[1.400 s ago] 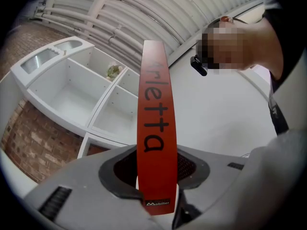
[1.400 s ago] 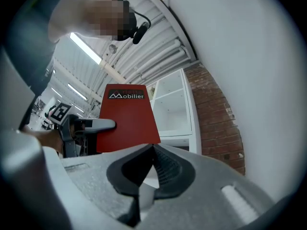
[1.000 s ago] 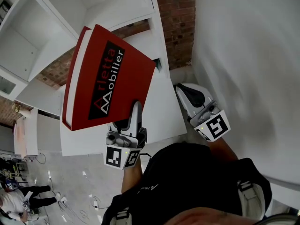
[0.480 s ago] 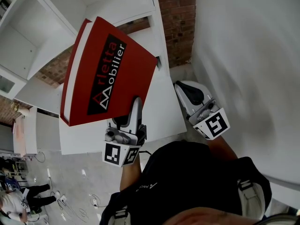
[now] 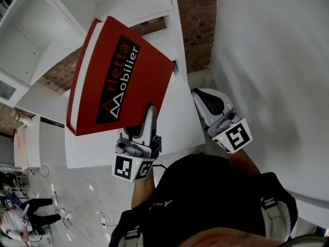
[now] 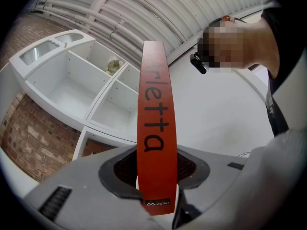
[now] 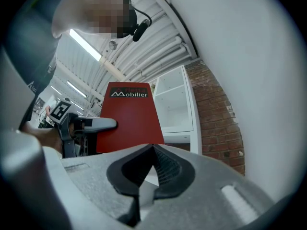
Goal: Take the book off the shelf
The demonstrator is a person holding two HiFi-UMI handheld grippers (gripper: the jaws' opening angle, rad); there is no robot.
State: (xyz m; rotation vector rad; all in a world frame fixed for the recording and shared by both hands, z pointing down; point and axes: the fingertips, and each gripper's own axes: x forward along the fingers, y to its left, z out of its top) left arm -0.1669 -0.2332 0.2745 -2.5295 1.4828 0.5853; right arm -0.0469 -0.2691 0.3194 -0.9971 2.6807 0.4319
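Currently the book (image 5: 115, 78) is clamped at its near edge by the left gripper (image 5: 148, 118), clear of the shelf (image 5: 36, 55), long axis extended away from the jaws; the right gripper (image 5: 206, 102) is closed empty alongside

White shelf unit (image 5: 31, 50) against a red-brick wall (image 5: 196, 24), plain white wall (image 5: 272, 76) alongside, grey floor (image 5: 82, 189) below.

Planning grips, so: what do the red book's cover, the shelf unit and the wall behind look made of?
Red book: stiff board cover, probably laminated; it stays flat, with a satin look.
Shelf unit: smooth white board, painted or laminated.
Wall: bare red brick, mortar joints visible.
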